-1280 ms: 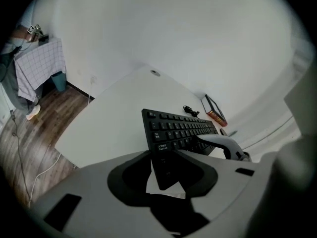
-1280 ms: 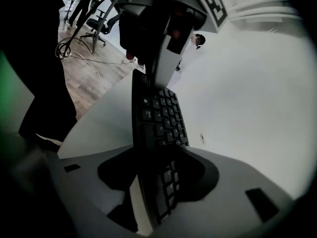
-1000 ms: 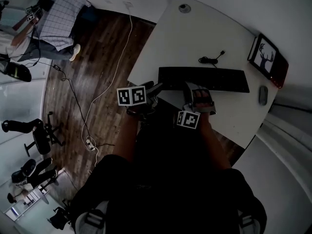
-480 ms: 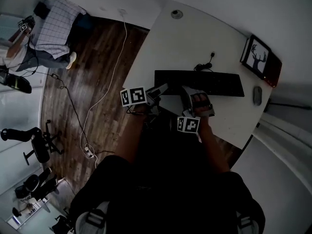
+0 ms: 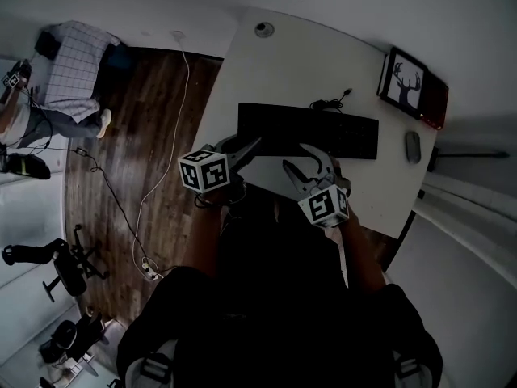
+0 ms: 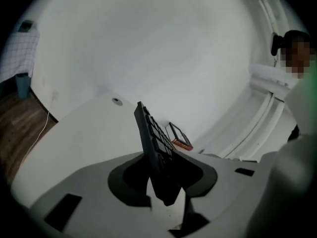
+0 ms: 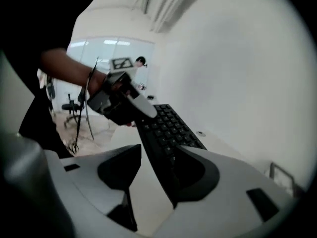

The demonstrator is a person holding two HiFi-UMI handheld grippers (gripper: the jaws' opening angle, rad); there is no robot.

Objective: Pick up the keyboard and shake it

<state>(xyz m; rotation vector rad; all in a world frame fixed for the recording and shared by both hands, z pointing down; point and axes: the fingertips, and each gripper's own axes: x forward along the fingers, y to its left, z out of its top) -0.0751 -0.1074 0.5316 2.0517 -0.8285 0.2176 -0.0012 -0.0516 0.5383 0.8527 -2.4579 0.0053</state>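
The black keyboard (image 5: 311, 132) spans the middle of the white table (image 5: 275, 71). My left gripper (image 5: 246, 145) has been closing and is shut on its left end; in the left gripper view the keyboard (image 6: 151, 138) stands edge-on between the pads. My right gripper (image 5: 311, 162) has just been opening. In the right gripper view the keyboard (image 7: 166, 125) lies against the right jaw, with a gap to the left one. The keyboard looks tilted; whether it is off the table is hard to tell.
A framed deer picture (image 5: 408, 86) and a mouse (image 5: 413, 146) sit at the table's right end. The keyboard's cable (image 5: 331, 102) lies behind it, and a round grommet (image 5: 263, 29) is at the far corner. A seated person (image 5: 48, 79) is on the wooden floor side, left.
Both grippers have risen toward the camera and rolled, so their marker cubes face differently. The right gripper's jaws have spread apart. The keyboard's left end now sits in the left jaws.
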